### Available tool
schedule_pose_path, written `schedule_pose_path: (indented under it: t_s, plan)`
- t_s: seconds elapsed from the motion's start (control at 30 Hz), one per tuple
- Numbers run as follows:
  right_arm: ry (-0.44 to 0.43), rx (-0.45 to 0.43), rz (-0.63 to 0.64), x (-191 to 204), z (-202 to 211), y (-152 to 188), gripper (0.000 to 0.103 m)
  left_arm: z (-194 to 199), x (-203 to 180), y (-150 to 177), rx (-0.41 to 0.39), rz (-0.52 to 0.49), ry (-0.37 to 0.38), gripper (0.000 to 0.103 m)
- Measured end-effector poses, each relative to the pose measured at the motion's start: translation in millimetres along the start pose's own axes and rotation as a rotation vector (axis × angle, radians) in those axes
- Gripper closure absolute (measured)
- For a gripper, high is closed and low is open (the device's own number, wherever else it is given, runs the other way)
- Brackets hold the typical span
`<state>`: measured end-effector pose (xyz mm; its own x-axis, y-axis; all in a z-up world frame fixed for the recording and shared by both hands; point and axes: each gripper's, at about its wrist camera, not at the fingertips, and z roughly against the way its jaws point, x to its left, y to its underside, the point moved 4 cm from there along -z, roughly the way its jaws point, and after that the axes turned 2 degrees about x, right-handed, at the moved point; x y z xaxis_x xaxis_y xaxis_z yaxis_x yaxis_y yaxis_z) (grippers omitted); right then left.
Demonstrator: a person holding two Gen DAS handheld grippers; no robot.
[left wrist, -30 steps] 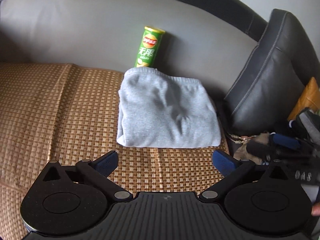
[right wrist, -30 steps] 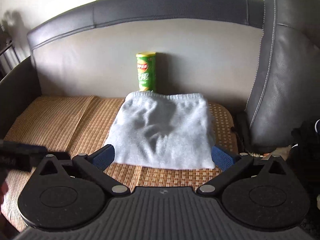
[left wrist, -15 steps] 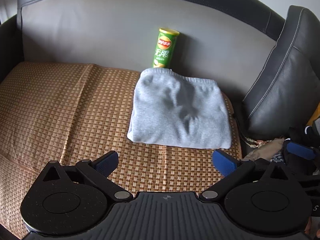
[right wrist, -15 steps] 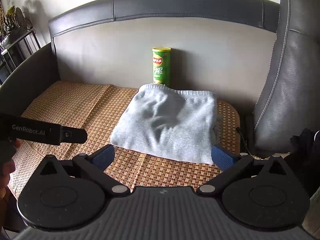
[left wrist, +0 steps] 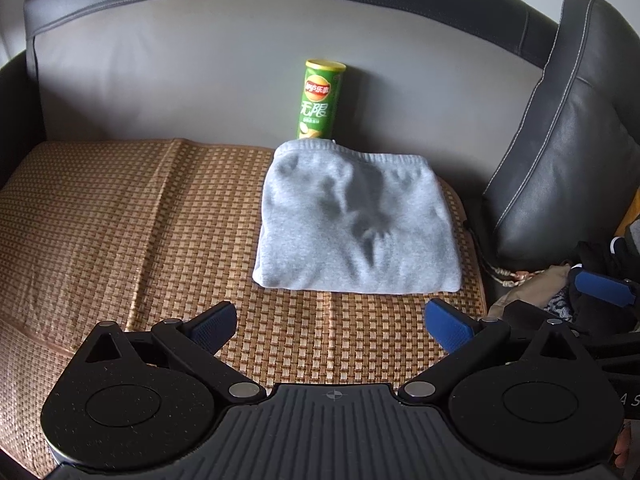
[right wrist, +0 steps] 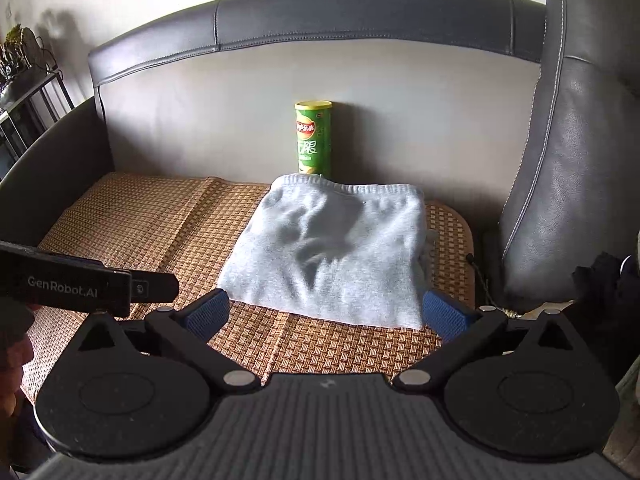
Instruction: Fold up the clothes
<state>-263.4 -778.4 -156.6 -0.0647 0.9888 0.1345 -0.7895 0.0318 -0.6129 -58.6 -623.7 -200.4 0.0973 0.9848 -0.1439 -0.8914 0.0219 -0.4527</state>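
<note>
A light grey garment (left wrist: 356,220) lies folded into a thick rectangle on the woven mat of the sofa seat, at the right back; it also shows in the right wrist view (right wrist: 332,248). My left gripper (left wrist: 330,326) is open and empty, in front of the garment and apart from it. My right gripper (right wrist: 326,316) is open and empty, its fingertips just short of the garment's front edge. The left gripper's body (right wrist: 80,284) shows at the left of the right wrist view.
A green chip can (left wrist: 320,100) stands upright against the sofa back, right behind the garment. A dark leather cushion (left wrist: 560,152) leans at the right. A heap of dark and tan clothes (left wrist: 568,288) lies at the right edge. The brown woven mat (left wrist: 120,220) covers the seat.
Both grippers have pulled back and up from the folded garment, so more of the sofa shows. Both stayed open. The garment has not moved.
</note>
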Motion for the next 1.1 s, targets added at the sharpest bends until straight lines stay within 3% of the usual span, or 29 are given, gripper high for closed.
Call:
schedule_pose_path:
  t_s: [1.1]
  plan:
    - [0.017, 0.022, 0.025, -4.3, -9.0, -6.2, 0.001, -6.7, -2.9, -6.3, 0.002, -0.009, 0.007, 0.0]
